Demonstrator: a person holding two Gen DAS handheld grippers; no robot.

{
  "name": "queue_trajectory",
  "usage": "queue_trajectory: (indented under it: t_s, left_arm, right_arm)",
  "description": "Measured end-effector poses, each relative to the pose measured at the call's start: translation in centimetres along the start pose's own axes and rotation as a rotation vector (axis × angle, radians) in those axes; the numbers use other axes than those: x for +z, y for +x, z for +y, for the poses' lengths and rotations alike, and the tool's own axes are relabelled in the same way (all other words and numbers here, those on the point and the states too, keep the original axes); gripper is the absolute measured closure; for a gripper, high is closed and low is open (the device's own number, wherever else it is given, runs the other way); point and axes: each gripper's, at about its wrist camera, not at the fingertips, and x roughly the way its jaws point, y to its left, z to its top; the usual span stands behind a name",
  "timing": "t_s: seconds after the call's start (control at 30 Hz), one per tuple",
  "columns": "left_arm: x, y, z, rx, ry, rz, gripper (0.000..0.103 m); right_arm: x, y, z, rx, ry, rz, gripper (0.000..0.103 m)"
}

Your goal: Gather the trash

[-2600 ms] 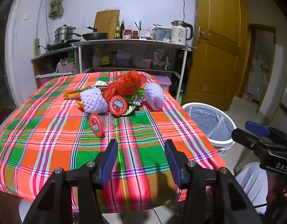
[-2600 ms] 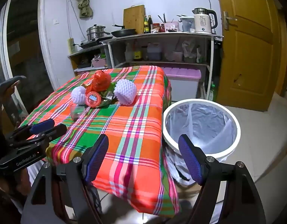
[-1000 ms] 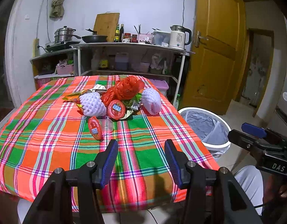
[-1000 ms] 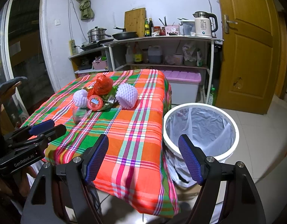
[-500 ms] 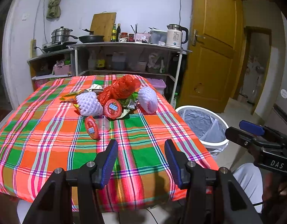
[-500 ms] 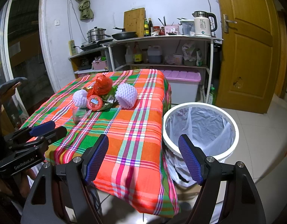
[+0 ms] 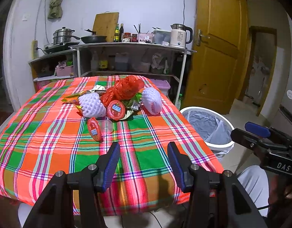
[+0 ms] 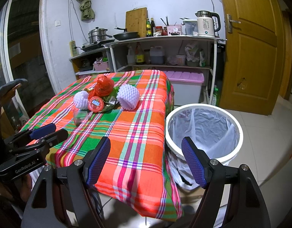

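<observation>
1. Currently my left gripper [image 7: 143,156] and right gripper [image 8: 146,158] both gape wide, empty.
2. Trash pile [image 7: 115,99] lies ahead on the tablecloth [image 7: 50,152]; bin [image 8: 203,131] ahead-right.
3. I'd take the nearest red-lidded cup [image 7: 94,129] first.

Kettle [image 7: 179,35] and pan [image 7: 93,39] sit on shelf [image 7: 130,46].

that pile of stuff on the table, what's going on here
A person holds a gripper in each hand at the near edge of the table. The left gripper and right gripper are both open and empty. The trash pile, with foam fruit nets, red bag, wrappers and cups, sits untouched. The lined bin beside the table waits; nothing is collected yet.
</observation>
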Motion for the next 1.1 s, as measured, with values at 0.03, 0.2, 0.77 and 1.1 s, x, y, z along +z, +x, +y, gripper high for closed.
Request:
queue_trajectory:
  t_s: [0.03,0.2,0.77,1.1]
  left_arm:
    - [0.0,0.0,0.0,-0.001,-0.002,0.000,0.052]
    - [0.0,0.1,0.2,0.000,-0.005,0.002,0.052]
    - [0.3,2.4,2.1,0.029,-0.025,0.044,0.052]
    - [1.9,6.1,6.6,0.114,-0.087,0.073,0.048]
  right_arm:
    - [0.0,0.0,0.0,0.000,0.001,0.000,0.026]
    - [0.0,0.0,0.0,0.000,0.000,0.000,0.026]
    - [0.6,2.2,0.3,0.016,-0.016,0.022,0.026]
    - [3.0,6.9,1.6,0.049,-0.069,0.050,0.026]
